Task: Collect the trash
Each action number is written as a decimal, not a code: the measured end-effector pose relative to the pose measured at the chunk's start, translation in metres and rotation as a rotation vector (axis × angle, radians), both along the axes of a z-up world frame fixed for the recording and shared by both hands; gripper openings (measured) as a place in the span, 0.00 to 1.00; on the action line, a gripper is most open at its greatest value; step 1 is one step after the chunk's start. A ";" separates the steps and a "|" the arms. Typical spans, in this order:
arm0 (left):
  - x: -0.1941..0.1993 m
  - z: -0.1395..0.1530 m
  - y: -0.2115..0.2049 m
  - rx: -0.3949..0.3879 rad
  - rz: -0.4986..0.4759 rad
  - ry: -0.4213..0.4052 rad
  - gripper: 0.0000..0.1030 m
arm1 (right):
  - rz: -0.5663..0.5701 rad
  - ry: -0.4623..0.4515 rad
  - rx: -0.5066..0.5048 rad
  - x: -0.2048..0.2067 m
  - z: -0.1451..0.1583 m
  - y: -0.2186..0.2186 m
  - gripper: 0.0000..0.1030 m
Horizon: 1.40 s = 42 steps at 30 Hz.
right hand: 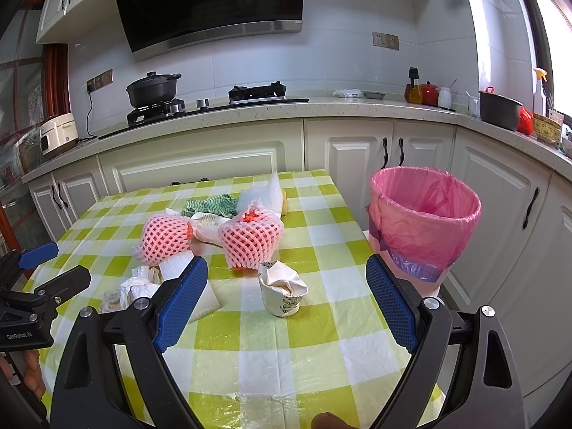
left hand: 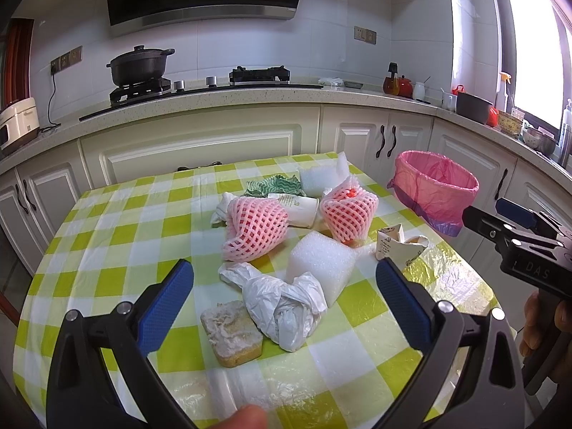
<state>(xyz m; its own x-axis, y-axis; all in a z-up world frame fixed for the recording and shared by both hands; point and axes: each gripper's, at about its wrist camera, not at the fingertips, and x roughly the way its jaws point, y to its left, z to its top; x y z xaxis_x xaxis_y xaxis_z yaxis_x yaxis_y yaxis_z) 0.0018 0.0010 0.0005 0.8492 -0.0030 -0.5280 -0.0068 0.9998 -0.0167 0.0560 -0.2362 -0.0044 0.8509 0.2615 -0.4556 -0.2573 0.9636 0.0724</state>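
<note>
Trash lies on the green-checked table (left hand: 118,236): a crumpled white plastic bag (left hand: 282,304), a dirty sponge (left hand: 230,332), a white foam block (left hand: 321,261), two pink foam nets (left hand: 254,228) (left hand: 348,211), a crushed paper cup (left hand: 397,246), a green cloth (left hand: 275,184). My left gripper (left hand: 284,268) is open above the plastic bag. My right gripper (right hand: 286,264) is open just before the crushed cup (right hand: 282,291). A bin with a pink liner (right hand: 422,221) stands off the table's right edge.
White cabinets (right hand: 200,164) and a counter with a stove and black pot (right hand: 153,87) run behind the table. More pots and bottles (right hand: 498,109) stand on the right counter by the window.
</note>
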 end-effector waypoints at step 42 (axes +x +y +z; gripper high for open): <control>0.076 -0.075 0.016 -0.100 0.006 0.272 0.78 | 0.073 0.287 -0.145 0.110 -0.081 0.034 0.75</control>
<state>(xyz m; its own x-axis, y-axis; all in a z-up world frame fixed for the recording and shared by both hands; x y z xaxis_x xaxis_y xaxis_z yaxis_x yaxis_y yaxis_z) 0.0775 0.0172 -0.0748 0.6763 -0.0622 -0.7340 -0.0301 0.9933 -0.1119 0.1657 -0.2022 -0.0857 0.6637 0.2318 -0.7112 -0.3150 0.9490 0.0153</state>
